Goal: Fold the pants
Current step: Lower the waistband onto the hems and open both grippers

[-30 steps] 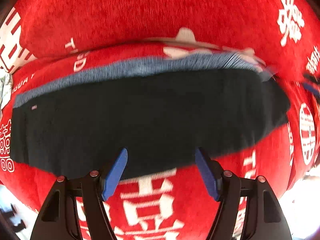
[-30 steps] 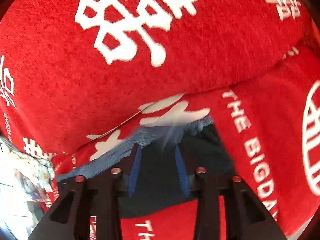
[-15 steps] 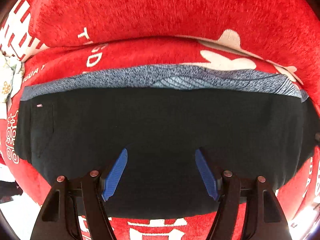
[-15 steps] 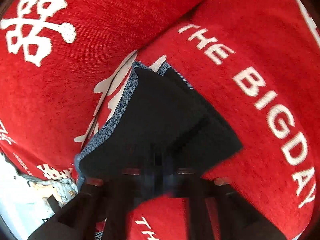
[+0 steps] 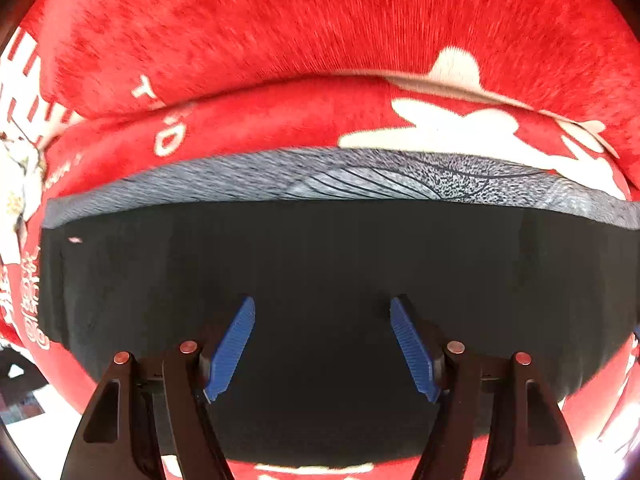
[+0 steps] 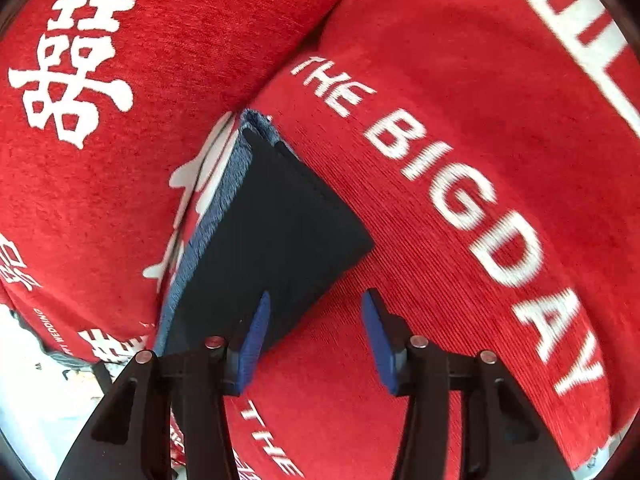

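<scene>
The black pants (image 5: pixel 320 264) lie folded flat on the red sofa seat, with a grey-blue patterned layer (image 5: pixel 360 178) showing along their far edge. My left gripper (image 5: pixel 322 312) is open and empty, just above the middle of the folded pants. In the right wrist view the pants (image 6: pixel 272 236) show as a folded end with a grey edge on the left. My right gripper (image 6: pixel 316 312) is open and empty at the pants' near right corner, its left finger over the cloth, its right finger over the red cover.
A red sofa cover with white lettering (image 6: pixel 460 200) lies under the pants, and the red backrest cushion (image 5: pixel 320 20) rises just behind them. A bright floor and patterned cloth (image 6: pixel 32 360) show at the lower left.
My right gripper has let go of the pants' end, opened and drawn back to the right. My left gripper has moved closer over the pants, still open.
</scene>
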